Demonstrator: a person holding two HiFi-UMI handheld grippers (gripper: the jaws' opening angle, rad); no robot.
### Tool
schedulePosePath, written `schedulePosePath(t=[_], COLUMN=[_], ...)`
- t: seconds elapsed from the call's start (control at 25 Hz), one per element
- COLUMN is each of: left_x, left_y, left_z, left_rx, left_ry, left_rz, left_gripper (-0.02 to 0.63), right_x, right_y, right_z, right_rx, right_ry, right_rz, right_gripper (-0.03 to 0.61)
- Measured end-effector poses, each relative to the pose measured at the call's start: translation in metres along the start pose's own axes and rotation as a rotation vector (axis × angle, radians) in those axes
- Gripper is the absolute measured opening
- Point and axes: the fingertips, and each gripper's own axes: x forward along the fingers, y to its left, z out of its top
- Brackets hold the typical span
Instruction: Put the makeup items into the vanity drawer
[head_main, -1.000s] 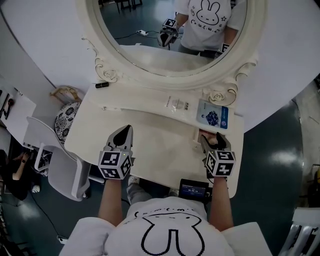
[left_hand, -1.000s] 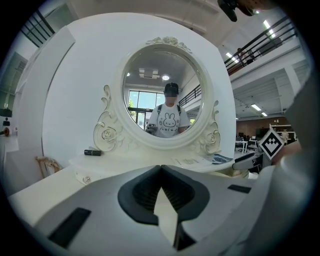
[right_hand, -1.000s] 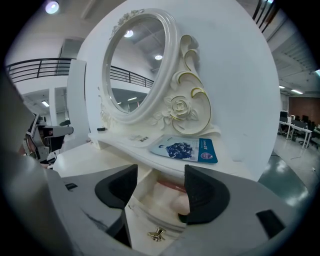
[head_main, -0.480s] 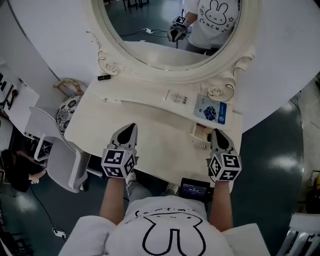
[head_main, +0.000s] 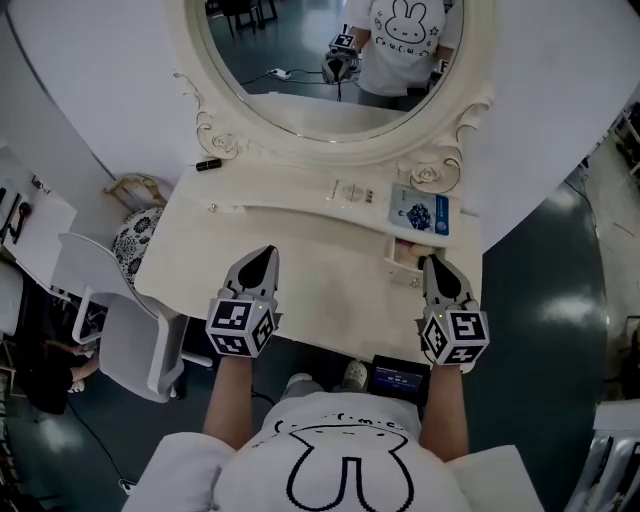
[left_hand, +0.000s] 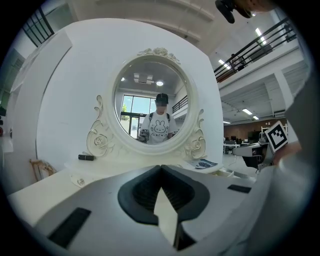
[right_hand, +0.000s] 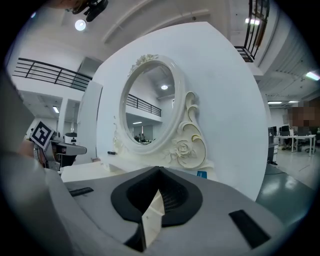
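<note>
Noting left hand-held gripper (head_main: 262, 255) shut empty, right hand-held gripper (head_main: 432, 262) just closed on nothing beside part-open drawer (head_main: 404, 264), with blue sachet (head_main: 420, 213), white packet (head_main: 352, 193), black tube (head_main: 207, 164) out on tabletop (head_main: 320, 275) near mirror (head_main: 300, 85); could fumble flat sachets, pads sliding off thin edges.

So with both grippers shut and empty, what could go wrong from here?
The blue packet lies flat on the shelf; the right gripper, jaws just closed on nothing, may push it rather than pinch it.
The small drawer stands open close by that gripper's tip, so a swing could knock it.
The black tube far left by the mirror frame might roll if nudged.
</note>
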Motion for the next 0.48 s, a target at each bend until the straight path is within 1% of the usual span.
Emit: schedulePosePath(t=[0.32, 0.48], left_x=[-0.014, -0.019], left_y=[0.010, 0.012], left_z=[0.019, 0.031], left_rx=[0.007, 0.017], left_ry=[-0.033, -0.049], left_rz=[-0.104, -0.171], left_gripper=[0.031, 0.031], right_x=[-0.026, -0.040], right_y=[0.036, 0.055], right_z=[0.022, 0.044], right_rx=[-0.028, -0.050], right_ry=[-0.034, -0.095], right_rz=[-0.089, -0.146], right_gripper=[0.026, 0.025])
